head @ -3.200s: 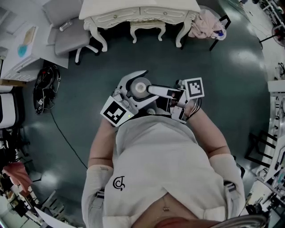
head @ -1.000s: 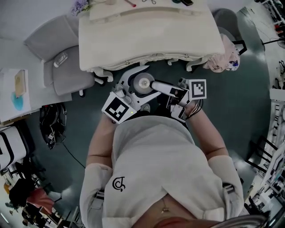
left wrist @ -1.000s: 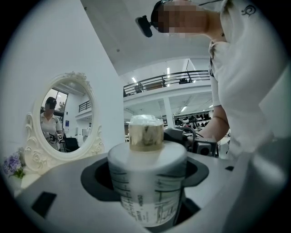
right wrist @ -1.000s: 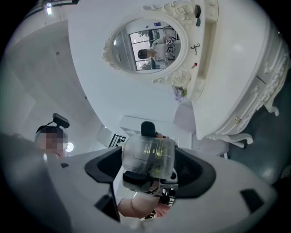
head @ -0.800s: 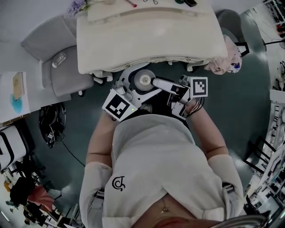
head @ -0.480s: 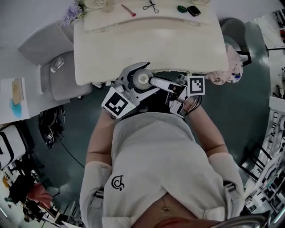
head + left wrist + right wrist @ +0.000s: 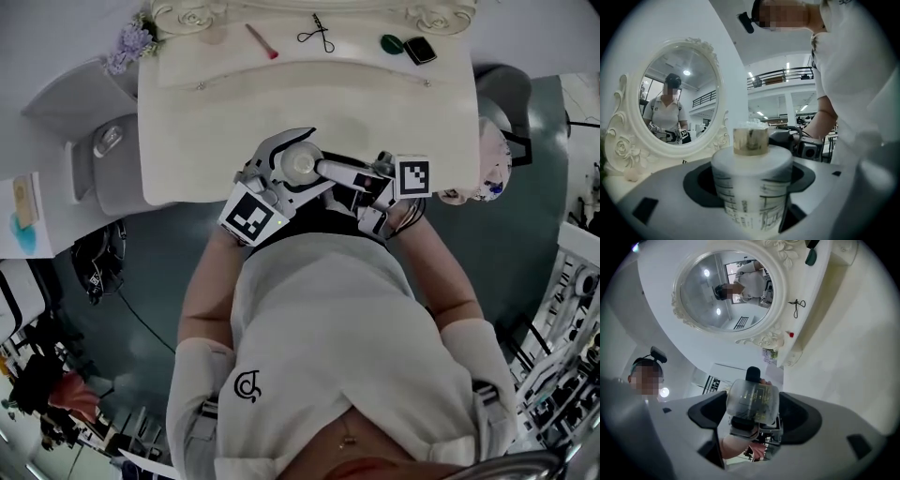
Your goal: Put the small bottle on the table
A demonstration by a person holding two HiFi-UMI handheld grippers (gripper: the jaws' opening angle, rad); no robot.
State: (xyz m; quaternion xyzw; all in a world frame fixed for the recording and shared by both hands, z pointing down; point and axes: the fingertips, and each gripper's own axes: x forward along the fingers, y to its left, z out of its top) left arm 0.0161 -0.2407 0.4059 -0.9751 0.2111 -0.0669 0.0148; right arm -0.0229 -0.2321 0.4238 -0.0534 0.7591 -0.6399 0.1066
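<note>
Above the near edge of a cream, carved-wood dressing table (image 7: 281,103), I hold the small bottle (image 7: 751,197) upright in the left gripper (image 7: 307,159). It is a frosted white plastic cylinder with dark print and a bronze cap, and the jaws, spread wide, clamp its round body from both sides. The right gripper (image 7: 752,404), rolled onto its side, points in at the same bottle from across the left jaws. Its own jaws stand apart with the bottle filling the gap between them, and I cannot tell whether the pads press on it or only frame it. Ahead of the left jaws stands an oval mirror in a white scrolled frame (image 7: 677,105). At its foot, well beyond the jaws, lie a pink-handled brush (image 7: 261,41) and a black scissor-like tool (image 7: 319,32). The bottle's base is hidden behind the jaws, but I judge it not yet set down. To do this well, I would carry it a little further ahead onto bare tabletop, well in from the edge and short of the mirror. I would lower it upright until the base sits flat, draw the right gripper clear, then spread the left jaws evenly and back straight out so neither pad tips it.
</note>
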